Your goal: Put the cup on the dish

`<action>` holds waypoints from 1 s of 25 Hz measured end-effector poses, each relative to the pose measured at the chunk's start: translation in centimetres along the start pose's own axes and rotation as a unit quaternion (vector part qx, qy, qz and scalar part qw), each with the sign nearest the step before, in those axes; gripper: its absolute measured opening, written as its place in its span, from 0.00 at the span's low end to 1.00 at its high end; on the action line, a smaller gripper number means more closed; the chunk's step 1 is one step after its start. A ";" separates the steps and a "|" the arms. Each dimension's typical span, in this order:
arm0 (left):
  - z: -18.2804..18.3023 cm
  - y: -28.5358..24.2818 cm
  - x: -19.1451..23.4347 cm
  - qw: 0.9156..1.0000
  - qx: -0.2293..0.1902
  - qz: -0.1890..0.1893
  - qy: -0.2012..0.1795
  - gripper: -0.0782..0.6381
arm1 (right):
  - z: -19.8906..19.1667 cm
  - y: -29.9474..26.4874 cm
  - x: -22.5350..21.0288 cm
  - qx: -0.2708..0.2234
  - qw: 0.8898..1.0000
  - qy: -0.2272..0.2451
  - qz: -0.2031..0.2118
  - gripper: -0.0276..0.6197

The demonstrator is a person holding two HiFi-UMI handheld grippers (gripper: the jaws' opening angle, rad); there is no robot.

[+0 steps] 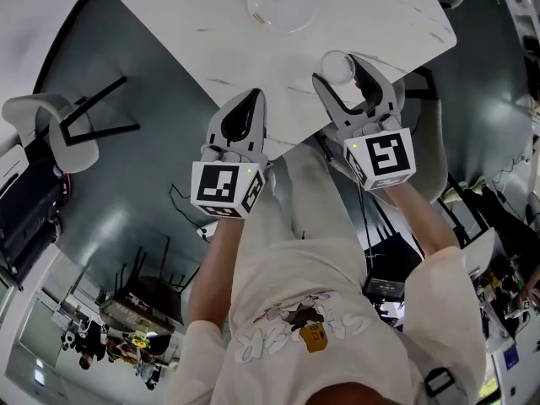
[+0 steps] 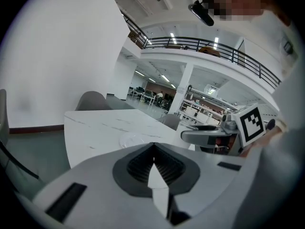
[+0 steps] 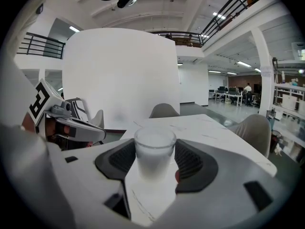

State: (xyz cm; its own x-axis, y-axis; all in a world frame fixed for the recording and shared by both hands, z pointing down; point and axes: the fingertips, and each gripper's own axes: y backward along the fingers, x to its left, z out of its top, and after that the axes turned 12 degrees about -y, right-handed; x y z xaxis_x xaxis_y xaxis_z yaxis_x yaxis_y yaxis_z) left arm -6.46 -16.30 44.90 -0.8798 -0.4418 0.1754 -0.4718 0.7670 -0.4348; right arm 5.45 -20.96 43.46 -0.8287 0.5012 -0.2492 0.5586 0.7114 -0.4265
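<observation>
Near edge of the table (image 1: 211, 24): our cup (image 3: 153, 149) stands upright, towards the right corner.
Dish (image 1: 281, 2): by the far edge, ahead and slightly left of the cup, well apart.
Right gripper (image 1: 340, 74): we clasp the cup, pads against both its sides.
Left gripper (image 2: 153, 151): jaws pressed together, empty, at the near edge.

Surface: white marbled table (image 1: 211, 24) | Lying on it, I noted: clear dish (image 1: 281, 1) | cup (image 1: 337, 66): seating undetermined

right tool (image 3: 153, 152) clamped on frosted cup (image 3: 154, 144) — white table (image 3: 217, 133) below
</observation>
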 end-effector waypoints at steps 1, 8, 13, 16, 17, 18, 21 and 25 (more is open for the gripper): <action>-0.1 -0.3 0.1 1.000 -0.001 0.001 0.000 0.11 | -0.1 -0.3 -0.3 -0.001 1.000 0.001 -0.001 0.45; -0.9 -2.6 0.6 1.000 -0.004 0.003 0.003 0.11 | -0.6 -2.8 -2.0 -0.008 1.000 0.005 0.001 0.45; -1.6 -4.2 1.4 1.000 -0.004 0.016 0.005 0.11 | -0.8 -4.7 -2.8 -0.014 1.000 0.012 0.004 0.45; -1.8 -4.9 1.9 1.000 -0.005 0.019 0.008 0.11 | -0.9 -5.8 -3.2 -0.015 1.000 0.018 0.006 0.45; -1.8 -5.1 2.0 1.000 -0.005 0.019 0.007 0.11 | -0.9 -6.1 -3.3 -0.014 1.000 0.020 0.007 0.45; -1.8 -5.3 2.0 1.000 -0.004 0.018 0.005 0.11 | -1.0 -6.4 -3.4 -0.014 1.000 0.021 0.008 0.45; -1.9 -6.3 2.6 1.000 -0.006 0.021 0.000 0.11 | -1.0 -7.8 -3.8 -0.017 1.000 0.022 0.011 0.45; -1.9 -8.2 3.1 1.000 -0.010 0.024 -0.015 0.11 | -1.0 -9.2 -4.8 -0.026 0.999 0.028 0.007 0.45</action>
State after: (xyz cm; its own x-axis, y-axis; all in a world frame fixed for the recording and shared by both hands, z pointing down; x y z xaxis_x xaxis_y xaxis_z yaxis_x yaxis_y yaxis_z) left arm -5.44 -23.04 50.72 -0.8997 -0.4175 0.1274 -0.4299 0.7973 -0.4237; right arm 4.30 -29.40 49.45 -0.8179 0.5376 -0.2050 0.5728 0.7275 -0.3777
